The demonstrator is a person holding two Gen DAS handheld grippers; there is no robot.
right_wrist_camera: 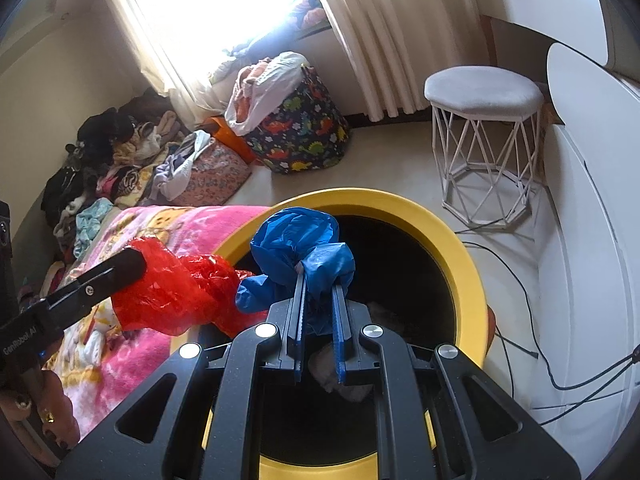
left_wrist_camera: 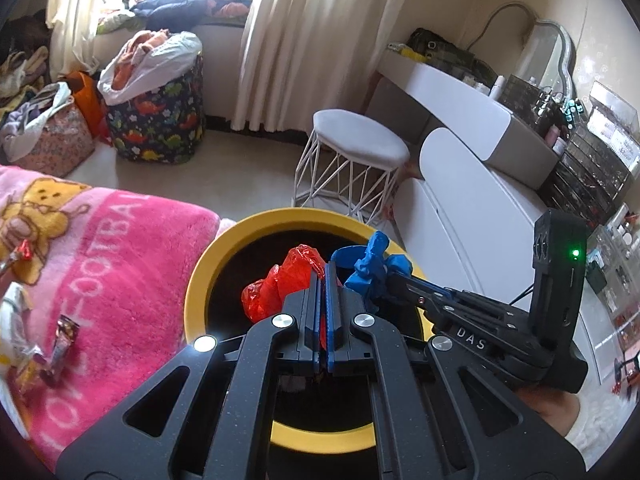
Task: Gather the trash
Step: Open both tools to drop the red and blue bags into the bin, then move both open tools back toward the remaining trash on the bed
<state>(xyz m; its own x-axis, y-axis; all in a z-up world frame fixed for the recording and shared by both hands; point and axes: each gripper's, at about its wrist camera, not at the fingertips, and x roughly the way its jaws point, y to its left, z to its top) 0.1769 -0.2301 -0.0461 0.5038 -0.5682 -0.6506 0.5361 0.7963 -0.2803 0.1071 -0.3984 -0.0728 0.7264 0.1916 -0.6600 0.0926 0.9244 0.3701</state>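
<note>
Standing beside the pink blanket (left_wrist_camera: 120, 248), the yellow bin (right_wrist_camera: 448, 236) waits beneath both bags: left claw (left_wrist_camera: 323, 270) pinching the red bag (left_wrist_camera: 280, 284), right claw (right_wrist_camera: 320, 280) pinching the blue bag (right_wrist_camera: 298, 248), probably ready for dropping in.

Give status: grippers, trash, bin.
Left gripper shut on red plastic. Right gripper shut on blue plastic. Both over yellow bin. Nothing blocking the opening.
</note>
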